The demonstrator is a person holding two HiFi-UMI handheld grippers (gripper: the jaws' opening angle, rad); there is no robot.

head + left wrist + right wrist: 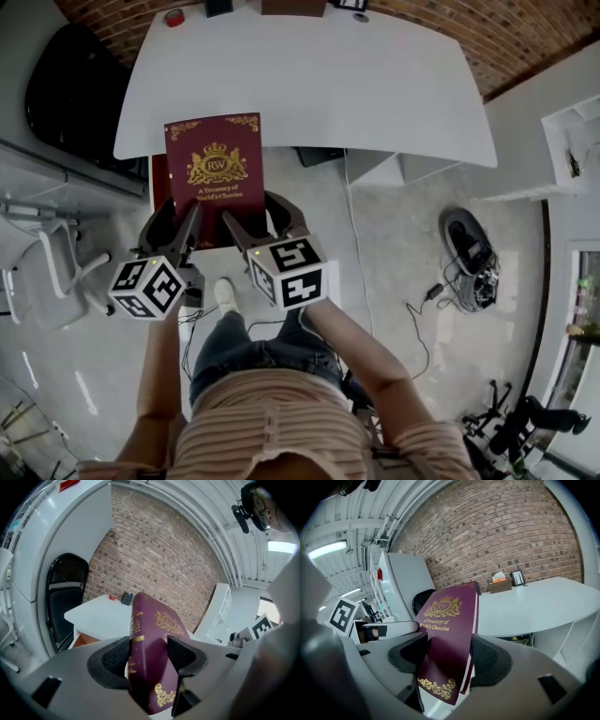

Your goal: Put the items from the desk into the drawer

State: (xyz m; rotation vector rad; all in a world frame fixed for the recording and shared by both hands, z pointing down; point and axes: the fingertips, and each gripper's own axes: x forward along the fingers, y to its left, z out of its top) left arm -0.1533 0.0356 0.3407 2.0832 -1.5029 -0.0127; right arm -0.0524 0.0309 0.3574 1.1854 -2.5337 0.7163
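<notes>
A maroon hardback book [214,167] with gold lettering is held up between both grippers, in front of the white desk's [375,94] near edge. My left gripper [183,210] is shut on the book's [157,625] lower spine side. My right gripper [447,656] is shut on the book's [449,616] lower page-side edge, and shows beside the left one as the right gripper [251,210]. Under the desk a brown drawer [84,639] stands open, mostly hidden by the book in the head view.
At the desk's far edge lie a red tape roll [174,17], a small black object [218,7] and a brown tissue box [286,6]. A black chair [70,94] stands left of the desk. Cables and a charger [464,246] lie on the floor right.
</notes>
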